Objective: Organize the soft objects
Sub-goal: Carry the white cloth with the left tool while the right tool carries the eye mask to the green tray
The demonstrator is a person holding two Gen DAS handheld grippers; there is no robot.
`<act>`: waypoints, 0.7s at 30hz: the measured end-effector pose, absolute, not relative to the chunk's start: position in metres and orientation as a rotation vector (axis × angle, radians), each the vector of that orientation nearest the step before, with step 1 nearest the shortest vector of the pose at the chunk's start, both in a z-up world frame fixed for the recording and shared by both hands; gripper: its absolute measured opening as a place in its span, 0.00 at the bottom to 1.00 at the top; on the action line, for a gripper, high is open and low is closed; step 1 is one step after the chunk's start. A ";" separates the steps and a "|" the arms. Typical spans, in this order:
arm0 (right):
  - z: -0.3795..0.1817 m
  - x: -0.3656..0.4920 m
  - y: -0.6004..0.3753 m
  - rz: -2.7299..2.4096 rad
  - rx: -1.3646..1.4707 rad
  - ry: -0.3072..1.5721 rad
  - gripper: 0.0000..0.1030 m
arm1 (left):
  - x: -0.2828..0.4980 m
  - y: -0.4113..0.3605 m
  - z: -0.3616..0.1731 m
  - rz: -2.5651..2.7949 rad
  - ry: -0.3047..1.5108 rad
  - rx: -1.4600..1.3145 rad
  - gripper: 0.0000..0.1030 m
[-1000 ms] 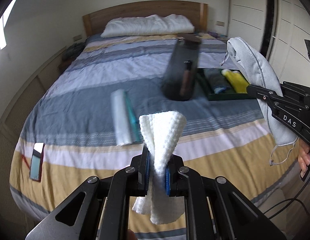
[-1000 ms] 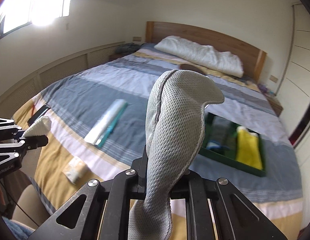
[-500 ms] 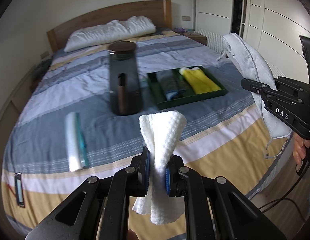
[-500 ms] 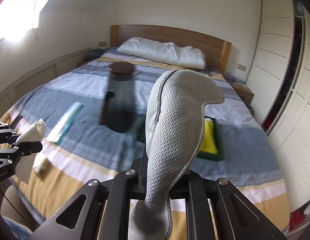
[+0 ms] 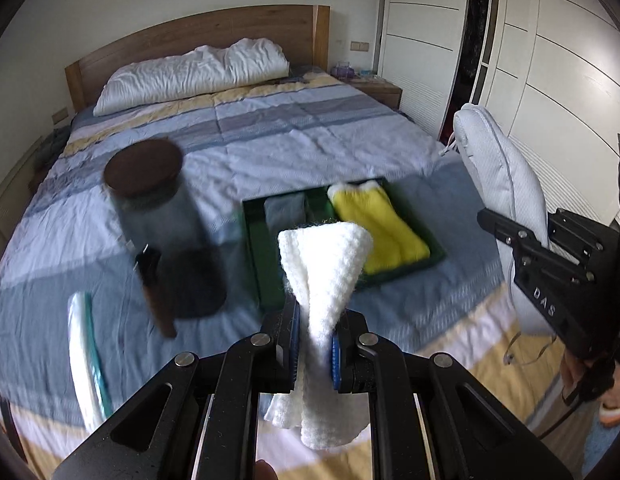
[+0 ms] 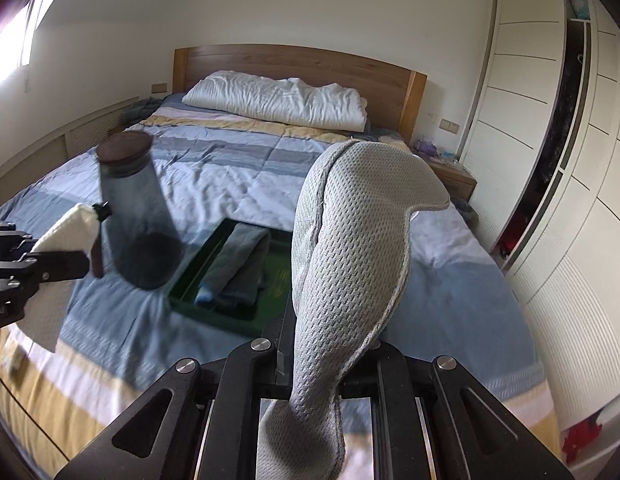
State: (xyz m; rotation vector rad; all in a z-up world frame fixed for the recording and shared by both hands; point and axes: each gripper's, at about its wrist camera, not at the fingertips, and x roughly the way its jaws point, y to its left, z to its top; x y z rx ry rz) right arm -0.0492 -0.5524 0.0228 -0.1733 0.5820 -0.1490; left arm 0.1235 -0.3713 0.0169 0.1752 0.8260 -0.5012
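I count two grippers of mine: the left gripper [image 5: 314,344] at the bottom centre of its view, the right gripper [image 6: 316,364] likewise. Two held soft pieces: one white knit cloth [image 5: 324,276], one grey mesh mask [image 6: 350,248]. One green tray [image 5: 265,276] mid-frame, with one yellow cloth [image 5: 384,228] and one grey folded cloth [image 6: 239,268] inside. One dark jar [image 5: 161,224] at left. One pillow [image 5: 189,74] at the top. One wrapped toothbrush [image 5: 85,352] at lower left.

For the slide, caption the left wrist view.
Left gripper holds a white cloth above the green tray on the bed.
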 end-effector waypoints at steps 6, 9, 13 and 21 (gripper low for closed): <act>0.020 -0.022 -0.564 -0.148 -0.193 0.563 0.11 | 0.162 -0.406 0.014 -0.504 0.827 0.132 0.09; 0.009 0.003 -0.575 -0.144 -0.199 0.572 0.11 | 0.181 -0.422 0.007 -0.512 0.841 0.096 0.09; -0.009 0.043 -0.590 -0.131 -0.209 0.604 0.11 | 0.203 -0.443 -0.012 -0.504 0.863 0.084 0.09; -0.039 0.107 -0.613 -0.118 -0.225 0.687 0.11 | 0.237 -0.471 -0.054 -0.476 0.913 0.092 0.09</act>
